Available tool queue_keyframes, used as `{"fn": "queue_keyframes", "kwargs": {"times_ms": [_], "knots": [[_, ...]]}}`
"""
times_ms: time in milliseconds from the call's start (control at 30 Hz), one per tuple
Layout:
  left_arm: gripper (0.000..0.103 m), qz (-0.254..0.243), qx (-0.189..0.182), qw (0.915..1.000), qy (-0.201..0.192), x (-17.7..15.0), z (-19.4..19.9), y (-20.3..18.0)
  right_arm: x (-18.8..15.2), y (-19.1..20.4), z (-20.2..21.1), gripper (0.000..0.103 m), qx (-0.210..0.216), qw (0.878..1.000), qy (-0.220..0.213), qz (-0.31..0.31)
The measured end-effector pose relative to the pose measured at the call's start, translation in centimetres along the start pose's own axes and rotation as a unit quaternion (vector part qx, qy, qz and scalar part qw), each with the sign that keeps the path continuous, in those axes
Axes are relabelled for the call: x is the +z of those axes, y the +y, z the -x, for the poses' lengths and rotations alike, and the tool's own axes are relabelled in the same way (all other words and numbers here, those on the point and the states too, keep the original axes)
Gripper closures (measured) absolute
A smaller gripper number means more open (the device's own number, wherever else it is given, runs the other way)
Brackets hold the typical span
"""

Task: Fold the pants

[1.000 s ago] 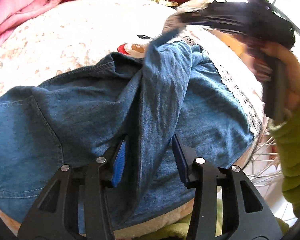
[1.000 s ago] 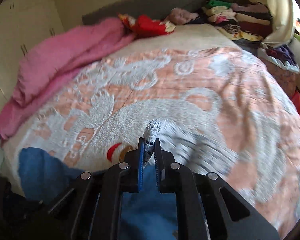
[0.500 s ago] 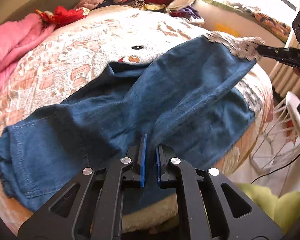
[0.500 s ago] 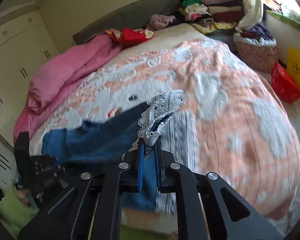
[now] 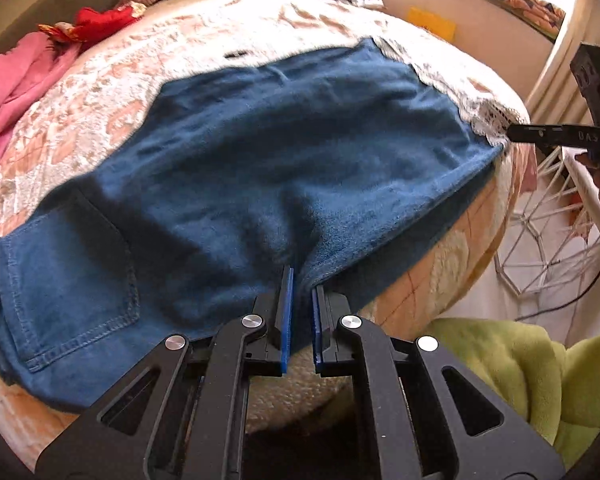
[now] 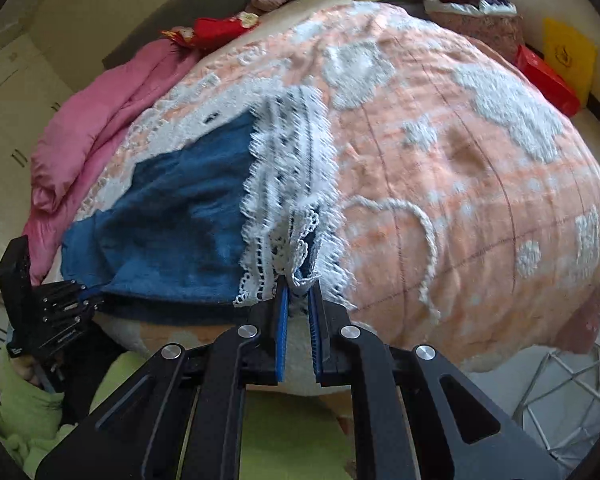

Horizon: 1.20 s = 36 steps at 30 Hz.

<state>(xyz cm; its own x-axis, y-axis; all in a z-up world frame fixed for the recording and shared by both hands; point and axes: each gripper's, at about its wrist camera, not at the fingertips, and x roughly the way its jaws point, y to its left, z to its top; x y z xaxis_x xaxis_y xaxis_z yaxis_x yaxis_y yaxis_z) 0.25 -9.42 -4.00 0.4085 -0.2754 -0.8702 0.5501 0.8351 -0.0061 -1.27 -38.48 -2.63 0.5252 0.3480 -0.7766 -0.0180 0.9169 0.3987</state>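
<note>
Blue denim pants (image 5: 268, 160) spread flat on the bed, both tongs clamped on them.

Compared with 0.5 s ago, the lifted leg is down: 1 leg now lies stacked on the other, fabric smoother, lace hem resting on the peach-and-white tufted bedspread (image 6: 460, 168) instead of hanging in air. Left gripper (image 5: 300, 296) pinches the near denim edge around mid-length between blue pads. Right gripper (image 6: 298, 300) is closed on the white scalloped lace trim (image 6: 288, 184) at the leg end. Denim is soft, slightly creased; 1 stitched back pocket (image 5: 72, 280) shows toward the waist. Pink quilted blanket (image 6: 92, 128) bunched beyond, well apart.
</note>
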Motion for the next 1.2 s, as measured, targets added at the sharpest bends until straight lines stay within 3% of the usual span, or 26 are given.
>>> {"fn": "queue_keyframes", "kwargs": {"times_ms": [167,300,433,567,633,700,800,867,933,1067,1200], "knots": [[0.098,-0.007,0.003,0.9999,0.012,-0.1,-0.6,-0.3,-0.5,-0.8,-0.7,0.094,-0.004,1.0,0.01,-0.012],[0.075,0.003,-0.019,0.9998,0.003,-0.5,0.5,-0.2,-0.4,-0.7,0.9,0.084,-0.018,1.0,0.002,-0.011],[0.069,0.027,-0.034,0.9985,-0.034,-1.0,3.1,1.4,0.4,1.2,3.5,0.078,-0.051,0.996,-0.049,0.046],[0.06,0.078,-0.003,0.9955,-0.054,-1.3,4.7,4.8,1.1,5.2,2.1,0.073,-0.015,0.991,-0.049,0.121],[0.055,0.119,0.029,0.9914,-0.045,-1.6,4.5,7.3,1.1,7.0,0.2,0.072,-0.002,0.988,-0.032,0.15],[0.049,0.157,0.082,0.9838,-0.029,-2.1,4.2,9.8,1.3,7.5,-1.7,0.072,-0.019,0.986,-0.012,0.164],[0.049,0.191,0.132,0.9725,-0.018,-3.0,4.0,12.6,0.9,6.3,-3.6,0.075,-0.066,0.986,0.023,0.153],[0.049,0.215,0.124,0.9684,-0.022,-3.5,4.0,14.2,0.5,4.8,-3.7,0.083,-0.073,0.986,0.03,0.148],[0.049,0.229,0.109,0.9668,-0.028,-3.5,4.0,14.7,0.3,4.0,-3.5,0.083,-0.064,0.988,0.028,0.138],[0.049,0.205,0.137,0.9687,-0.028,-3.0,4.3,13.1,0.1,5.0,-2.3,0.078,-0.058,0.985,0.016,0.159],[0.049,0.174,0.101,0.9783,-0.049,-1.8,5.5,10.3,-0.5,9.3,-1.5,0.071,-0.004,0.972,-0.005,0.235]]}}
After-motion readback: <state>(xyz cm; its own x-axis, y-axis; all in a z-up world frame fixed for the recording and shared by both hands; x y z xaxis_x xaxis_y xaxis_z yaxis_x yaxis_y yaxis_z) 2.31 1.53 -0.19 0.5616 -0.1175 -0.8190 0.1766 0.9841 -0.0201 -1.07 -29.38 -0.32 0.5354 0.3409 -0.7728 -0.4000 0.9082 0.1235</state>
